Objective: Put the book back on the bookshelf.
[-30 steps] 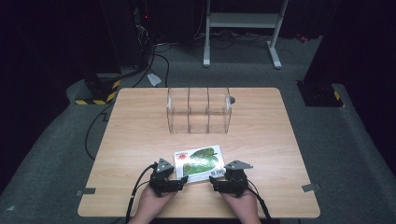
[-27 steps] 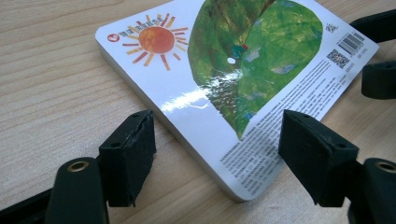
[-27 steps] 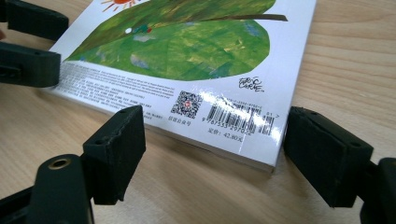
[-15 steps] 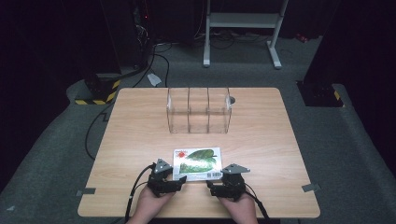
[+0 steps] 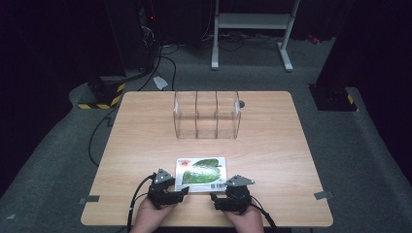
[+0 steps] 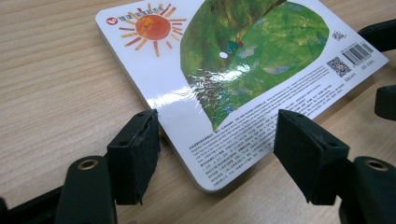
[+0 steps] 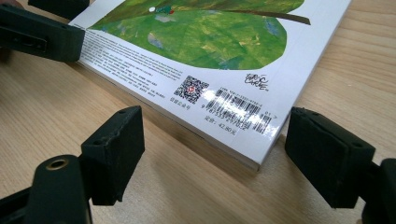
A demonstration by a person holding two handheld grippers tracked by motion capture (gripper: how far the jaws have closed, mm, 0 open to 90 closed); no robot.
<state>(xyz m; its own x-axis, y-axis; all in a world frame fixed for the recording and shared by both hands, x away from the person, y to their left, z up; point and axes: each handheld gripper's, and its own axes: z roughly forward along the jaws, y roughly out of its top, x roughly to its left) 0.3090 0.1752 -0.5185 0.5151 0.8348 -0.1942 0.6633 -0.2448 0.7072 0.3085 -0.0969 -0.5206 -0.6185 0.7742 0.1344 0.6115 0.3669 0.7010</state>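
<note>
The left gripper (image 5: 180, 193) is sitting low at the near left corner of the book (image 5: 201, 173), its jaws spread to either side of that corner. They have just been closing a little, with the corner between them. In the left gripper view one pad (image 6: 136, 150) is touching or nearly touching the book's side edge, while the other is standing clear of the near edge, so nothing is clamped yet. The right gripper (image 5: 216, 199) is doing the same at the near right corner: its jaws are gaping, the barcode corner of the book (image 7: 243, 112) is lying between them, and both pads are apart from it.

The book is lying flat, back cover up, on the table (image 5: 291, 160) near the person's edge, between the two grippers. Farther off, toward the middle of the table, a clear rack (image 5: 206, 114) with three upright slots is standing empty, well apart from the book.

Judging by this, the step in hand is getting a hold on the book, probably so as to stand it in the rack. The next move is calling for one edge to be lifted or levered off the wood, since the book is lying flush and the pads are flanking the corners rather than pinching the covers. A glossy cover is likely to be slippery, so the squeeze will need to be firm.
</note>
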